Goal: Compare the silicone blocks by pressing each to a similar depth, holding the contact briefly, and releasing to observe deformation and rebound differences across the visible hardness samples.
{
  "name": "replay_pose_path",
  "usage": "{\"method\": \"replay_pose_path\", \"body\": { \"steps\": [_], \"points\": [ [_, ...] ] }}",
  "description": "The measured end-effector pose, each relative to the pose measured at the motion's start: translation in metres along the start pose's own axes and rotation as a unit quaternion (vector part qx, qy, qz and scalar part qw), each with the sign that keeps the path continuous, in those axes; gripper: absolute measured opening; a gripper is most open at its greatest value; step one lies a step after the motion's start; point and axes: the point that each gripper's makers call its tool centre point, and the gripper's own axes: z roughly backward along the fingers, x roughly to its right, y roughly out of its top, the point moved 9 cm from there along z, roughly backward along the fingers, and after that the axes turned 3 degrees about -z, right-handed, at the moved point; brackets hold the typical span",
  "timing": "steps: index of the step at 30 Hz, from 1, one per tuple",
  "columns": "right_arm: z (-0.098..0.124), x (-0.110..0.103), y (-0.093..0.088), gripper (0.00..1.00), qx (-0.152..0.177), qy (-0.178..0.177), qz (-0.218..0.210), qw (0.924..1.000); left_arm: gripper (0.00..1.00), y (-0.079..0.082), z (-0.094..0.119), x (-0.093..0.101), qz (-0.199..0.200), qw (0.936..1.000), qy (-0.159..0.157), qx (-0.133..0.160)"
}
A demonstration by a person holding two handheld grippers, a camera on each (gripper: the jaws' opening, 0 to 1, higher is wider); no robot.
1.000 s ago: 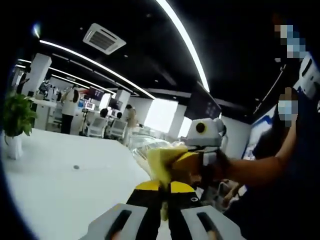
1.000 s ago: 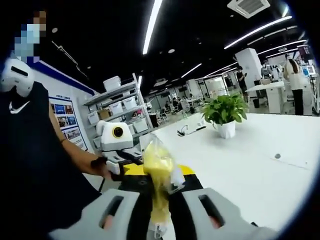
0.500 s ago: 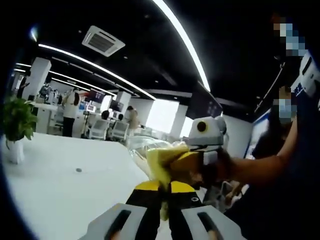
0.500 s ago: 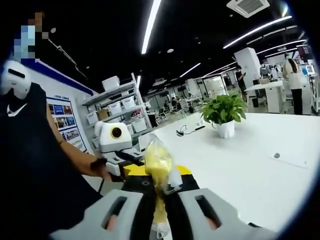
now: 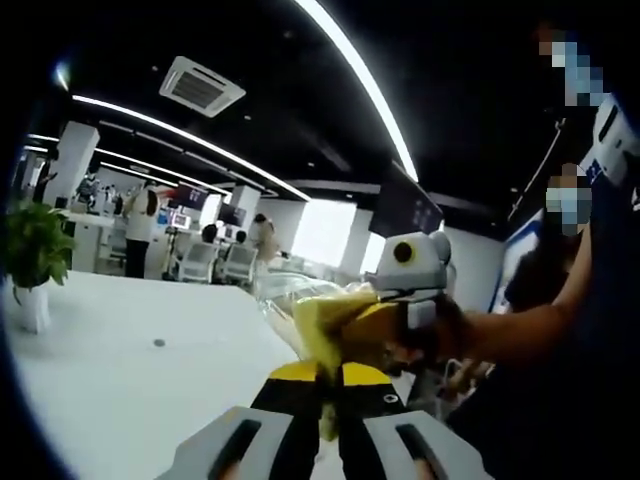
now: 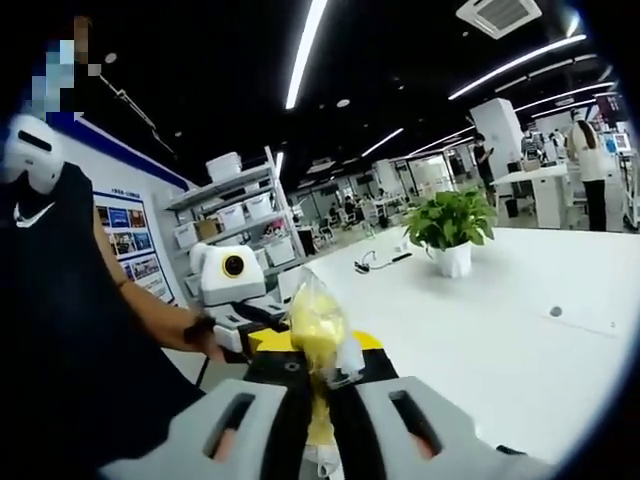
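Left gripper (image 5: 325, 385), in its own view: jaws drawn close together, pinching the near end of a clear plastic bag (image 5: 315, 315) with yellow contents, probably a silicone sample, though blur hides its form. The right gripper (image 5: 405, 310) enters from the right and nips the same bag at its far end, a hand (image 5: 445, 335) behind it. Right gripper view, own gripper (image 6: 320, 385): jaws nearly closed on the yellow bag (image 6: 318, 325), which stands up between them; the left gripper (image 6: 245, 320) sits just beyond, touching the bag, held by a person's hand (image 6: 205, 338). The bag hangs between the two tools, above the table edge, not resting on it. White table (image 6: 500, 320), broad, glossy; a potted plant (image 6: 450, 228) stands on it, well away, with a small dark cable or gadget (image 6: 375, 262) near it. Left: shelving (image 6: 240, 215) with white bins, blue-trimmed poster wall (image 6: 130, 235). Beyond: open office, desks, standing people (image 6: 590, 170), white column (image 6: 500, 135). Black ceiling, long light strips (image 5: 355, 80), air-conditioning vent (image 5: 200, 85).
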Motion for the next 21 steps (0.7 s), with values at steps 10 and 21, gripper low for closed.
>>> {"method": "replay_pose_path", "body": {
  "steps": [10,21],
  "points": [
    [-0.0057,0.0031,0.0018,0.01,0.003,0.006,0.002,1.0000,0.02,0.0042,0.0028,-0.0044,-0.006,0.9999,0.008,-0.010],
    [0.0002,0.0062,-0.0018,0.01,0.010,-0.004,-0.008,0.9999,0.03,0.0010,-0.0049,-0.0067,-0.006,0.9998,-0.001,-0.017]
  ]
}}
